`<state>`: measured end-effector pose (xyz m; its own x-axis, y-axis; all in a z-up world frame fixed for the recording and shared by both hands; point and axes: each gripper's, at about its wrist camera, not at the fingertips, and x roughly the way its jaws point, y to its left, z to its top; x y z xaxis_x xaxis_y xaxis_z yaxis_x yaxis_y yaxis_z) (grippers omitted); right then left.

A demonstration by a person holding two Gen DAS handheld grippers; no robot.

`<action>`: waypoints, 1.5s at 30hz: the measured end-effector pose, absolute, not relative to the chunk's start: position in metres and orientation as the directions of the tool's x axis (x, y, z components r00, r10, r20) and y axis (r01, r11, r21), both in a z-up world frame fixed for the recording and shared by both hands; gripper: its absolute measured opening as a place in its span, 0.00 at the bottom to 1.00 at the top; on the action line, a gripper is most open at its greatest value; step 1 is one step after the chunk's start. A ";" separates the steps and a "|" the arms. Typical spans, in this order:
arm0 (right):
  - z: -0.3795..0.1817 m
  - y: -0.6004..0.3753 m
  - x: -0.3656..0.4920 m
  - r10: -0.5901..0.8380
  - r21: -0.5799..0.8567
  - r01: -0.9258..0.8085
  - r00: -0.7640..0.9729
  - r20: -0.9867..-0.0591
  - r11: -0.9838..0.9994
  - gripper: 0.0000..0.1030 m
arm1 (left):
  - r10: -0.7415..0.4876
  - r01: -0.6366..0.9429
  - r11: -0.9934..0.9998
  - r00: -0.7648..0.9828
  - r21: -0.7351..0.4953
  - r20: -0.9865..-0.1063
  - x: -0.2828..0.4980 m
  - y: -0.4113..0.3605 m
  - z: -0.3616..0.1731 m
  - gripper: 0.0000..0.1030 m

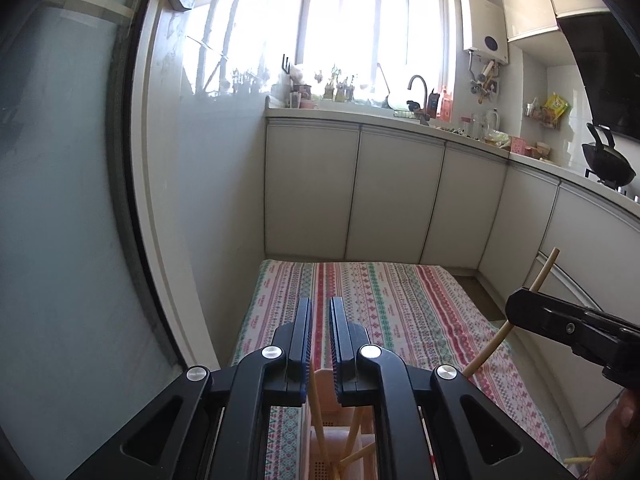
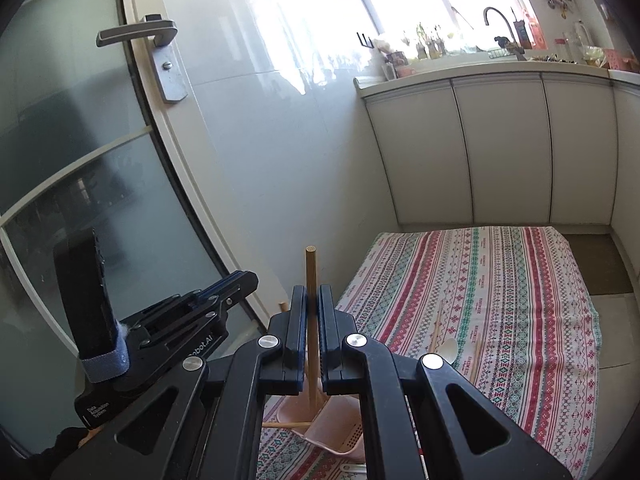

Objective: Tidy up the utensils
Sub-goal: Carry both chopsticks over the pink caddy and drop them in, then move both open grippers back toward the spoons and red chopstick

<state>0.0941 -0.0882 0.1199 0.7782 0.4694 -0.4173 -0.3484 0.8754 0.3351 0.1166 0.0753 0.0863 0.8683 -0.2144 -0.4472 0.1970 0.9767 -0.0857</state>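
Note:
My right gripper (image 2: pixel 313 296) is shut on a wooden chopstick (image 2: pixel 311 276) that stands upright, its lower end reaching down toward a pink utensil holder (image 2: pixel 336 428) on the patterned cloth. In the left wrist view the same right gripper (image 1: pixel 520 308) shows at the right, holding the chopstick (image 1: pixel 490 350). My left gripper (image 1: pixel 320 312) has its jaws nearly closed with a narrow gap and nothing between the pads; it hovers over the pink holder (image 1: pixel 324 380), which has chopsticks (image 1: pixel 320 420) in it. A white spoon (image 2: pixel 450 350) and loose chopsticks (image 2: pixel 437 330) lie on the cloth.
The striped tablecloth (image 2: pixel 520 300) covers a low table beside white kitchen cabinets (image 1: pixel 396 200). A glass door with a metal handle (image 2: pixel 138 34) stands at the left. The counter with sink tap (image 1: pixel 418 88) and a wok (image 1: pixel 610 164) is behind.

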 end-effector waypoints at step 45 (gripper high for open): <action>0.135 -0.200 0.017 0.300 0.292 -0.151 0.758 -0.579 0.944 0.65 | -0.333 0.335 0.934 0.685 -0.126 -0.648 0.034 0.010 0.137 0.84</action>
<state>0.0170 -0.2005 0.1350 0.7578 0.3003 -0.5793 -0.1511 0.9445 0.2918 0.0335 0.0104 0.1367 0.6852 -0.3333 -0.6476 0.3351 0.9337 -0.1260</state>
